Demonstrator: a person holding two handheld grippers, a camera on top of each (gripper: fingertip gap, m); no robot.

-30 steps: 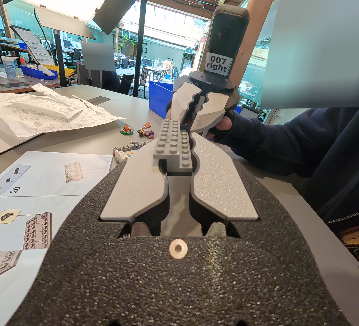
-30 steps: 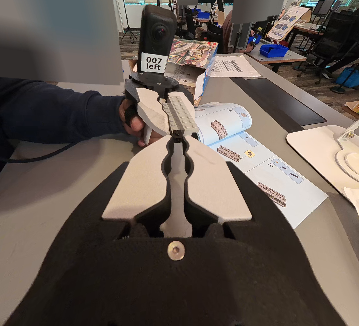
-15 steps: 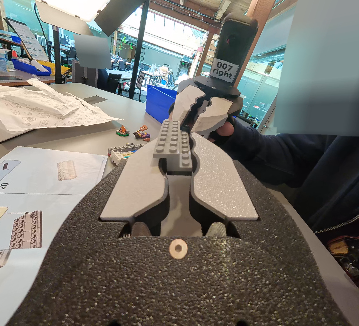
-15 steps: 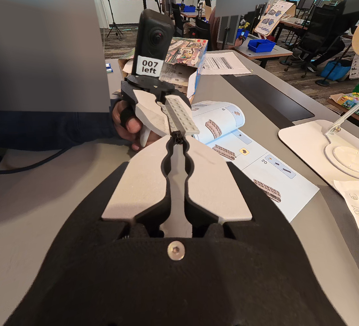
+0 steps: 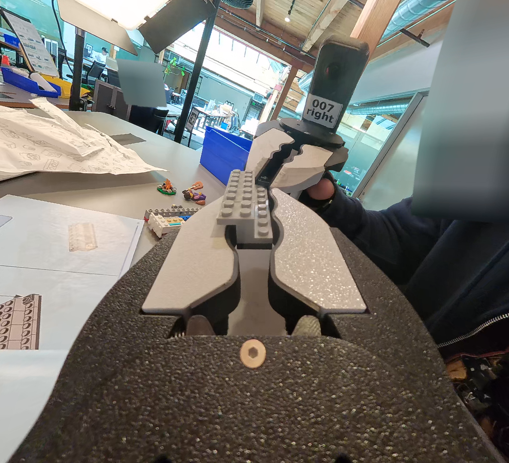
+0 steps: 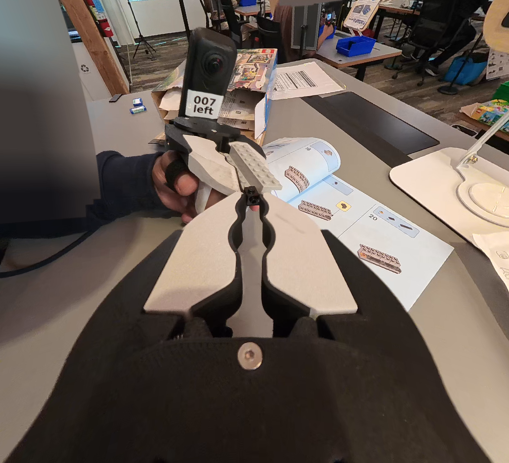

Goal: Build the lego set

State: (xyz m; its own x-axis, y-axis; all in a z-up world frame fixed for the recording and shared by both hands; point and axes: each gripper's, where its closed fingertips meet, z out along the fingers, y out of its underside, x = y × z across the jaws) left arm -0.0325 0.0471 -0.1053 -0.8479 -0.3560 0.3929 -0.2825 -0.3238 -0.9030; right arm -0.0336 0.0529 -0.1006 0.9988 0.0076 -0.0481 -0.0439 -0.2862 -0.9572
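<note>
My left gripper (image 5: pixel 249 211) is shut on a grey studded brick assembly (image 5: pixel 245 203), held above the table with its studs up; it also shows in the right wrist view (image 6: pixel 254 167). My right gripper (image 6: pixel 252 197) is shut on a small black brick (image 6: pixel 252 196) and holds it against the near end of the grey assembly. In the left wrist view the right gripper (image 5: pixel 265 181) meets the far end of the assembly with the black brick (image 5: pixel 264 180) at its tips. A person's hands hold both grippers.
An open instruction booklet (image 6: pixel 344 215) lies on the grey table (image 6: pixel 68 298). Loose brick builds (image 5: pixel 168 218) and small figures (image 5: pixel 194 193) lie at the left, with a crumpled paper bag (image 5: pixel 55 146), a blue bin (image 5: pixel 223 152), a torn box (image 6: pixel 248 97) and a white lamp base (image 6: pixel 440 188). My two grippers' fingertips are within a few centimetres of each other.
Both grippers kept their holds and rose and tilted slightly. The black brick stays at the end of the grey assembly.
</note>
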